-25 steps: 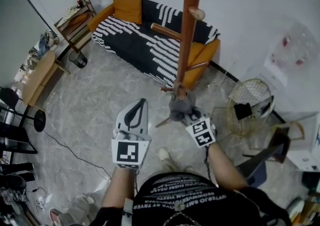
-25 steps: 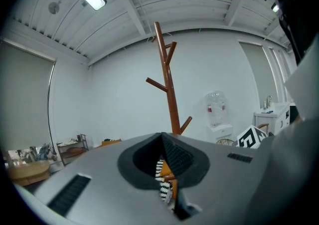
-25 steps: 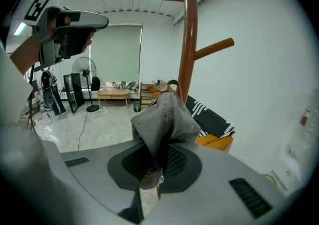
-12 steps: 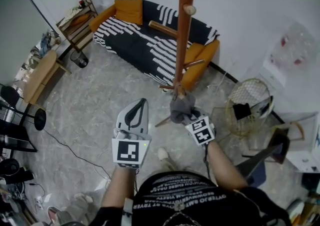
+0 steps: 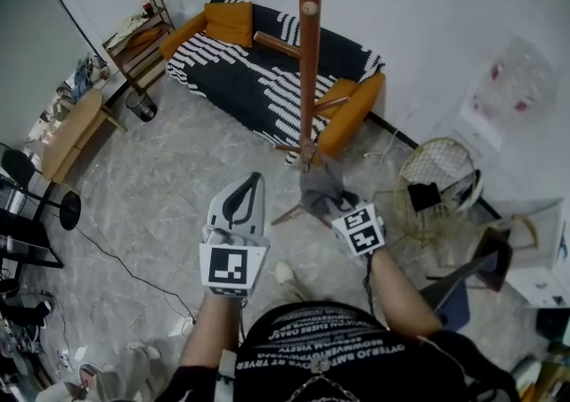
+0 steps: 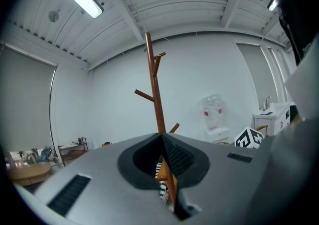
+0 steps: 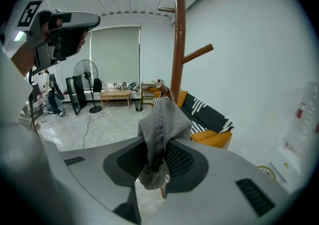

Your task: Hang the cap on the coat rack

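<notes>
Right gripper [image 5: 331, 206]: just been opening, jaws slack about the grey cap [image 7: 160, 119], draped seemingly over a low peg [image 7: 160, 88] at 5 o'clock of the coat rack [image 5: 309, 61], so likely hung, leaving only withdrawal.

The left gripper [image 6: 162, 138] has its grey jaws together at the tips, and nothing is between them. Directly behind them stands the brown coat rack [image 6: 155, 94], before a white wall. Right of the coat rack is a cube with square markers [image 6: 248, 138]; far to its left stands a low shelf [image 6: 70, 150].
</notes>
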A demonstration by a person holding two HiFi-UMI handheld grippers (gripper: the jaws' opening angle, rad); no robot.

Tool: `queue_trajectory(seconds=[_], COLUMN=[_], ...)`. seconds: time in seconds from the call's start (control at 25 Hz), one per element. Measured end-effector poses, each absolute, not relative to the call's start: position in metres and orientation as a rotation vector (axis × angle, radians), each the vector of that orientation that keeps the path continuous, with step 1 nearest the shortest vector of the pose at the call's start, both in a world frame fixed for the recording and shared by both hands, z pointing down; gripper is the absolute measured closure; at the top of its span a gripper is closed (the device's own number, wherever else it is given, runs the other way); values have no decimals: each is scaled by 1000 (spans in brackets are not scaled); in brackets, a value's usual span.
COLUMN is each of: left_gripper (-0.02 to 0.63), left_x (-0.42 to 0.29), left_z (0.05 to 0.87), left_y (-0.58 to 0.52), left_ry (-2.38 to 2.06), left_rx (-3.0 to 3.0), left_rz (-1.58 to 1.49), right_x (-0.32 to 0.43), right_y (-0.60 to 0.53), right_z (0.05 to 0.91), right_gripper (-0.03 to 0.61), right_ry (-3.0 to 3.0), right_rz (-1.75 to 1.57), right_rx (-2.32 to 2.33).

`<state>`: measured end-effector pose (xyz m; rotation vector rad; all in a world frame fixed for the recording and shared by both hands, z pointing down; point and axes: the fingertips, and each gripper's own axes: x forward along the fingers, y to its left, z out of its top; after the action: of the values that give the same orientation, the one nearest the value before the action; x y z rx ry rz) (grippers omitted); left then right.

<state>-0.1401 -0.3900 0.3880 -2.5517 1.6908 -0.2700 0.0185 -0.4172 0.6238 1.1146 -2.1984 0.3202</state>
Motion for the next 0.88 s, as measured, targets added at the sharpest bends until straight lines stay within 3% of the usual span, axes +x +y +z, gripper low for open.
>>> queue_trajectory(seconds=[0.2,0.72,0.88], left_gripper=[612,612,612], left_x=[-131,-117,-111], left_z=[383,372,360], left_y=[-370,-316,-297], left_ry=[1684,1734,1770], left_rx=[-2537,-2508,-2493], left_rz=[-268,-227,-157], right_x=[26,33,37], right_y=[-398,-355,-341], right_z=[620,560,511], right_gripper=[465,465,517], right_ry=[-2200,-2342,-2463], right_rz=[321,194,118], right_rx=[1085,1087,1144])
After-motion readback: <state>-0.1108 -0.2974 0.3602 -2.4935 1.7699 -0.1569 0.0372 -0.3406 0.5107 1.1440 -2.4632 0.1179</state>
